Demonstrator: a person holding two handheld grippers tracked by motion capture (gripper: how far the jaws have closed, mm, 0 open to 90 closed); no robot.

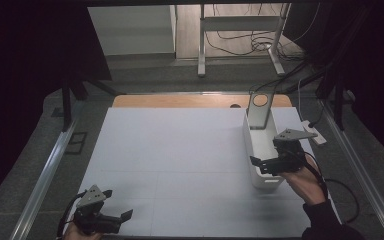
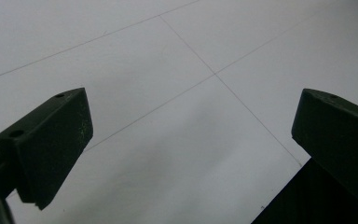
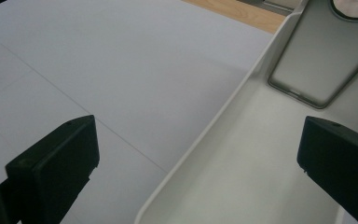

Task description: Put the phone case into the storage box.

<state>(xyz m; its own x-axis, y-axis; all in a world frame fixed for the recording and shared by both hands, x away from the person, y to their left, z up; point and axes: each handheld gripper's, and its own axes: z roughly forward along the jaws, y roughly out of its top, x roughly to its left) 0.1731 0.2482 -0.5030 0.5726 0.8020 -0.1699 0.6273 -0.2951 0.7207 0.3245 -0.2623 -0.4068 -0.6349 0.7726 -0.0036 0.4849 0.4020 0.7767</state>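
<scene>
Left gripper (image 1: 111, 207): we see it at the near left corner of the white table (image 1: 180, 165), held low over the bare surface; in the left gripper view its jaws stand wide apart with nothing between them but the table's faint seam lines; we judge it idle, well apart from the work.

Table middle: bare white sheet; a strip of wood shows along its far edge.

White tray (image 1: 261, 150): a long, narrow bin lying on the right part of the table, running from near to far; in the right gripper view (image 3: 242, 177) its floor looks bare at the near end.

Grey stand (image 1: 259, 107): a flat grey plate with a round hole near its top, leaning upright at the tray's far end; in the right gripper view (image 3: 321, 60) its foot rests inside the tray.

Right gripper (image 1: 266, 166): it hangs over the tray's near end; its jaws gape fully and grip nothing; one jaw sits outside the tray's left wall, the other over the tray.

Progress: we judge the work barely begun or just finished; the stand sits in the tray, untouched by either gripper; if it is to be lifted out, the reach, the closing and the lift are all left.
</scene>
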